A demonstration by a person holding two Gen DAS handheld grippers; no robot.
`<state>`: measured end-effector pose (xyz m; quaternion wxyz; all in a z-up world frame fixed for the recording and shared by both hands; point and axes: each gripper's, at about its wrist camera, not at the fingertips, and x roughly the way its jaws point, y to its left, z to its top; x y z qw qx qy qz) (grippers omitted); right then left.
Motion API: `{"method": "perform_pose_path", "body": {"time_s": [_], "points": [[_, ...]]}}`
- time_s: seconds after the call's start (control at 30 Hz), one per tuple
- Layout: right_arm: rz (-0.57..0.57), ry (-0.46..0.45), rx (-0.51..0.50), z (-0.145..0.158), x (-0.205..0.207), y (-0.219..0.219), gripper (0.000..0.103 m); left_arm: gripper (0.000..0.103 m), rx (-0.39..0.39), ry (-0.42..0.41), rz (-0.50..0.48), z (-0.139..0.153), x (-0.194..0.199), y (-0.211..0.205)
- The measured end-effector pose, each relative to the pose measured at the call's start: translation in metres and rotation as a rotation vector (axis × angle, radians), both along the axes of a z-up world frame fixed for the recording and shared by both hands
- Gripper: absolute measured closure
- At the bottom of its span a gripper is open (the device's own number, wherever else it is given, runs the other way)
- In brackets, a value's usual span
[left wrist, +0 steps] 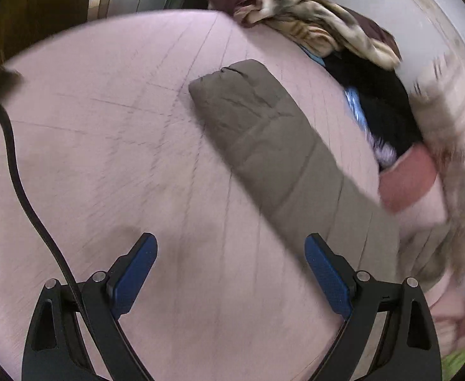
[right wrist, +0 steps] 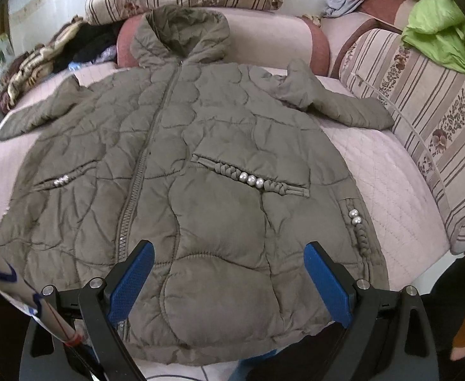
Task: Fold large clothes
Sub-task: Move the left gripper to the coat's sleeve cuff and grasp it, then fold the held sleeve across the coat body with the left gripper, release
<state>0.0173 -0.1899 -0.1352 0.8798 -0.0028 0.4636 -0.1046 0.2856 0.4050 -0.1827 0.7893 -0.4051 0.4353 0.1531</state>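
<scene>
On the pink quilted bed, olive quilted puffer jacket lies flat, hood at 12 o'clock; left tool and right tool both released, empty.

Finding no readable text, label, brand, number or sign anywhere in either view. Showing only blue marks on a white strip at the lower left of the right wrist view, too partial to read.

bare sofa seat left, clothes pile behind
</scene>
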Motion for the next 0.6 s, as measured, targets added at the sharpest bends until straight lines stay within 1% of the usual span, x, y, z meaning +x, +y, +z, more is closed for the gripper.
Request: {"method": "perform_pose_path", "body": {"time_s": [0.07,0.13,0.2,0.27,0.33,0.37,0.4,0.43,0.47,0.5,0.53,0.6], "points": [[-0.006,0.013,-0.024,0.0,0.009,0.002,0.006,0.009,-0.066,-0.025,0.031,-0.012,0.016,0.009],[-0.013,0.021,-0.044,-0.001,0.016,0.002,0.006,0.009,-0.073,-0.065,0.067,-0.013,0.03,0.016],[-0.022,0.03,-0.06,-0.001,0.025,0.003,0.006,0.009,-0.098,-0.108,0.051,-0.015,0.049,0.023],[-0.028,0.038,-0.069,-0.002,0.031,0.003,0.006,0.009,-0.107,-0.116,0.049,-0.017,0.064,0.025],[-0.033,0.051,-0.081,-0.004,0.036,0.003,0.006,0.011,-0.09,-0.108,0.06,-0.017,0.077,0.026],[-0.037,0.06,-0.093,-0.006,0.04,0.003,0.006,0.016,-0.068,-0.09,0.061,-0.016,0.082,0.025],[-0.04,0.064,-0.098,-0.007,0.041,0.002,0.006,0.045,-0.031,-0.064,0.063,-0.014,0.086,0.024],[-0.045,0.071,-0.104,-0.009,0.043,0.001,0.006,0.087,0.022,-0.02,0.046,-0.011,0.092,0.021],[-0.05,0.08,-0.105,-0.012,0.045,-0.001,0.006,0.091,0.023,0.01,0.0,-0.012,0.098,0.02],[-0.053,0.085,-0.104,-0.013,0.046,-0.003,0.006,0.091,0.022,0.027,-0.01,-0.011,0.1,0.02],[-0.055,0.086,-0.104,-0.014,0.046,-0.004,0.006,0.093,0.029,0.027,-0.005,-0.006,0.098,0.019],[-0.057,0.075,-0.104,-0.013,0.046,-0.007,0.006,0.094,0.06,0.01,-0.011,0.014,0.092,0.013]]}}
